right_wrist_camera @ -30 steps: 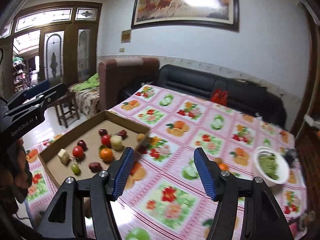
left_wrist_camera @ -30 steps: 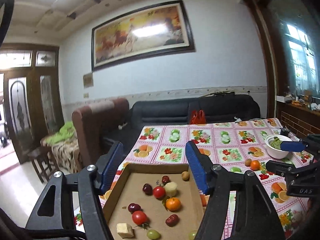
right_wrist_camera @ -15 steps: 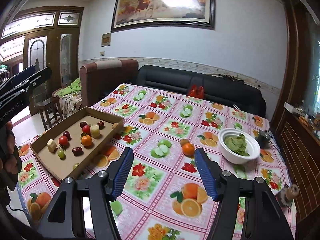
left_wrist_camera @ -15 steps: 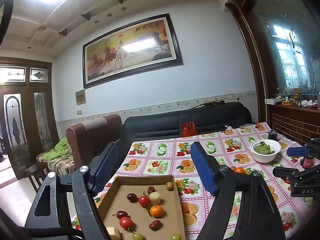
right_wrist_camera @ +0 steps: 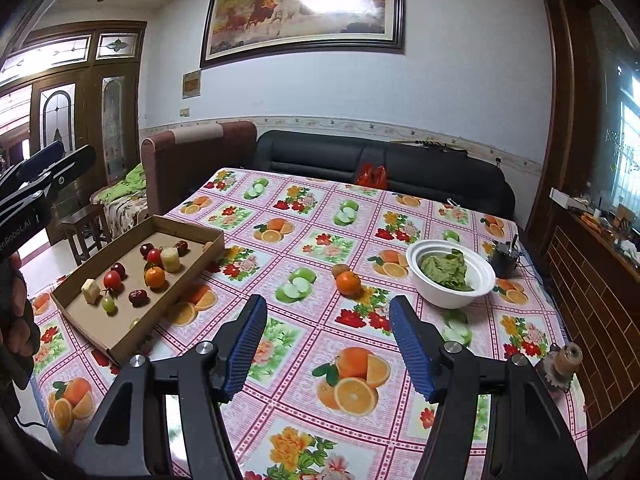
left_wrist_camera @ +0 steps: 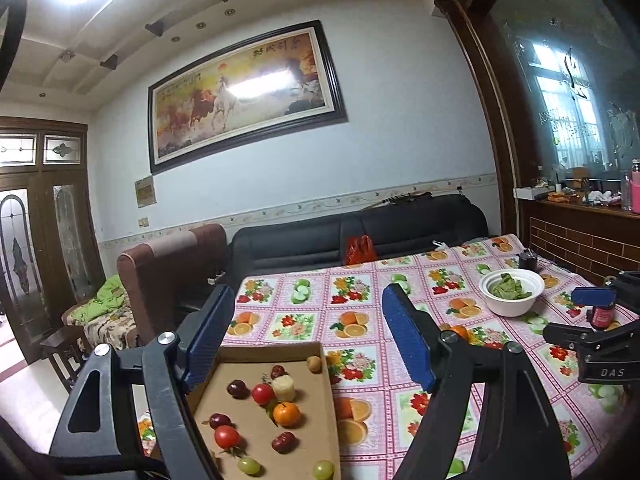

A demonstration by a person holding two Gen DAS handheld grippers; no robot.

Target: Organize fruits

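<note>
A shallow cardboard tray (right_wrist_camera: 188, 276) on the table's left holds several small fruits: red tomatoes, dark cherries, green grapes, a small orange (right_wrist_camera: 155, 277) and pale cubes. It also shows in the left wrist view (left_wrist_camera: 332, 412). A loose orange (right_wrist_camera: 348, 282) with a small brown fruit (right_wrist_camera: 341, 269) behind it lies mid-table beside a white bowl (right_wrist_camera: 444, 296) of green leaves. My left gripper (left_wrist_camera: 308, 340) is open and empty, high above the tray. My right gripper (right_wrist_camera: 328, 346) is open and empty above the table's near middle.
The table wears a pink fruit-print cloth (right_wrist_camera: 320, 248). A small dark jar (right_wrist_camera: 503, 258) stands behind the bowl, and a small bottle (right_wrist_camera: 562, 364) sits near the right edge. A black sofa (right_wrist_camera: 400, 172) and a brown armchair (right_wrist_camera: 192, 160) stand beyond the far edge.
Both grippers have risen and pulled back from the table, so more of the table shows. Both stay open and empty. The fruits have not moved.
</note>
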